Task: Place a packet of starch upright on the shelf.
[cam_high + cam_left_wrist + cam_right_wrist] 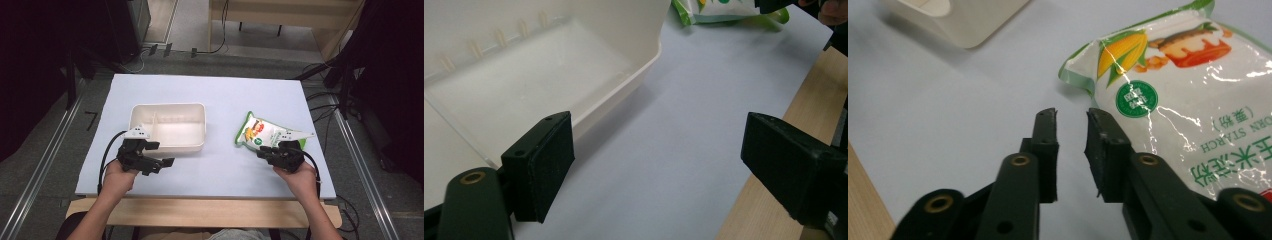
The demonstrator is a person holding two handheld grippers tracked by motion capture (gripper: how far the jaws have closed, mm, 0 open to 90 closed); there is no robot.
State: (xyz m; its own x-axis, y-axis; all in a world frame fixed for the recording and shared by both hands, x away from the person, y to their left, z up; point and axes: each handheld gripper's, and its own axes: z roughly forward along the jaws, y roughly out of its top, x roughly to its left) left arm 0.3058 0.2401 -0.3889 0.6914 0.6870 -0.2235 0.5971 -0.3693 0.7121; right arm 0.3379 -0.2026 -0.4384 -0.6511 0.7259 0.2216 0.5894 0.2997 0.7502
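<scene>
White plastic box, two compartments split by a thin divider, sits on the left half of the pale blue table cover. Nothing in it. Its open top faces up, which suits it as a place to drop something in.

Left gripper hovers just beside the box's near edge, jaws spread wide with bare table between the pads. Nothing gripped. Judged: it waits there, or is placed to steady the box; it does not touch the rim as far as the left gripper view lets me tell.

Centre of the table is bare cover.

Corn starch bag lies flat on the right half, well apart from the box. Glossy white film with green edging, a corn cob and a red-orange dish printed on the front, a round green seal, green lettering reading "CORN STARCH". The film creases and catches glare, so it looks soft and slippery; contents should shift when lifted.

Right gripper is at the bag's near edge. Jaws are drawn nearly together, a narrow gap left; in the right gripper view that gap holds no film, and the bag sits just beside the right-hand jaw. Judged: lined up for a pinch on the bag's edge, grip not yet made.
</scene>
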